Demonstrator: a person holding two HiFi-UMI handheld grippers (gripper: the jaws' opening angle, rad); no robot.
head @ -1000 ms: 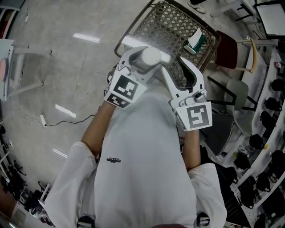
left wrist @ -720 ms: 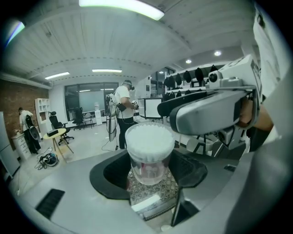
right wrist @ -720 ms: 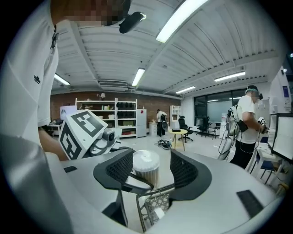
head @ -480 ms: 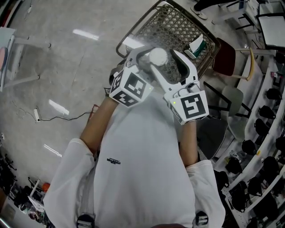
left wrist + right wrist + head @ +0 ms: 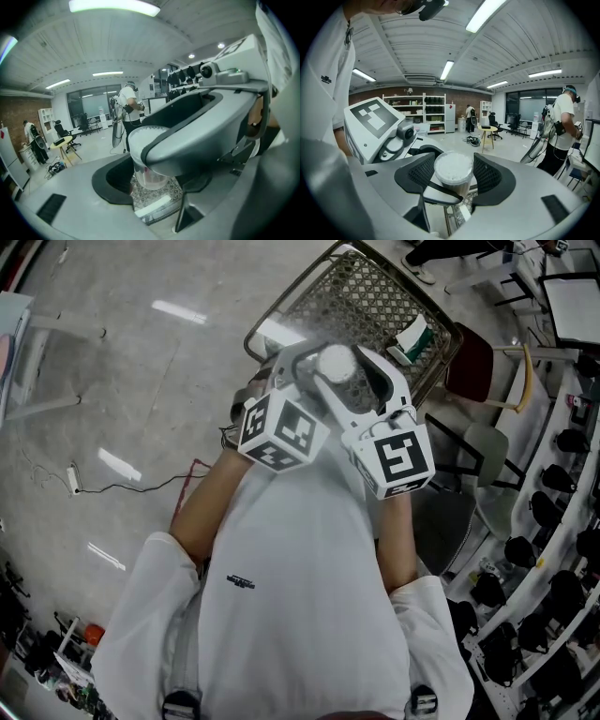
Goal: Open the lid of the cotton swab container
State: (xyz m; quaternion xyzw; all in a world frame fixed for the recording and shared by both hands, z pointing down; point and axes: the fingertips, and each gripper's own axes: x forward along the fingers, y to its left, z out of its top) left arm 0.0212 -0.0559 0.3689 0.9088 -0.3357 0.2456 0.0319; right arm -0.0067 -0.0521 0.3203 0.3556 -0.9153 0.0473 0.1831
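I hold both grippers in the air in front of my chest. The cotton swab container (image 5: 336, 363), a clear round tub with a white top, sits in my left gripper (image 5: 317, 371), whose jaws are shut on its body (image 5: 151, 164). My right gripper (image 5: 349, 369) comes in from the right with one jaw on each side of the tub's top. In the right gripper view its ribbed pads (image 5: 423, 173) flank the container (image 5: 453, 169) with small gaps, so this gripper (image 5: 454, 165) is open. I cannot tell whether the lid is on.
Below the grippers stands a metal mesh cart (image 5: 366, 292) with a green and white packet (image 5: 411, 326) in it. Chairs (image 5: 483, 357) are at the right and a cable (image 5: 122, 488) lies on the floor at the left. People stand far off in the room (image 5: 562, 126).
The two grippers have come together. The right gripper, which stood apart to the right, now has its jaws around the container's top. The container stayed in the left gripper.
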